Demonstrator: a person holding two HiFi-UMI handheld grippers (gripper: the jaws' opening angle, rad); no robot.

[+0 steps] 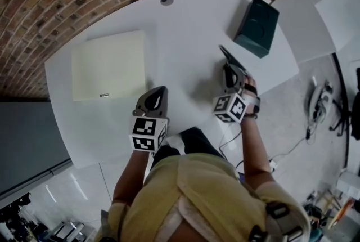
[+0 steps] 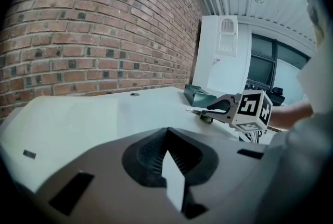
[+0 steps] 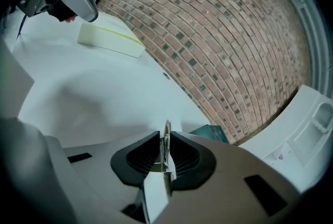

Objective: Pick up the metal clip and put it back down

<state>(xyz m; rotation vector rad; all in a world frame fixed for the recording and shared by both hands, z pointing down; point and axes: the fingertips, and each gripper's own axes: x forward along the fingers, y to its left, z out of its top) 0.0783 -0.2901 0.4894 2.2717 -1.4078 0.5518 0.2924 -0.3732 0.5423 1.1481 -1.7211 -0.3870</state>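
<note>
While right gripper [image 3: 165, 139] pinches metal clip [image 3: 167, 126], left gripper [image 2: 167, 151] jaws together

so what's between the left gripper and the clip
Only bare table between left gripper and clip, per the head view; the right gripper holds the clip.

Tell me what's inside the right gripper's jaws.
The metal clip, clamped edge-on between the right gripper's jaws. Its tip sticks out past them; how far back it reaches between them is hidden.
</note>
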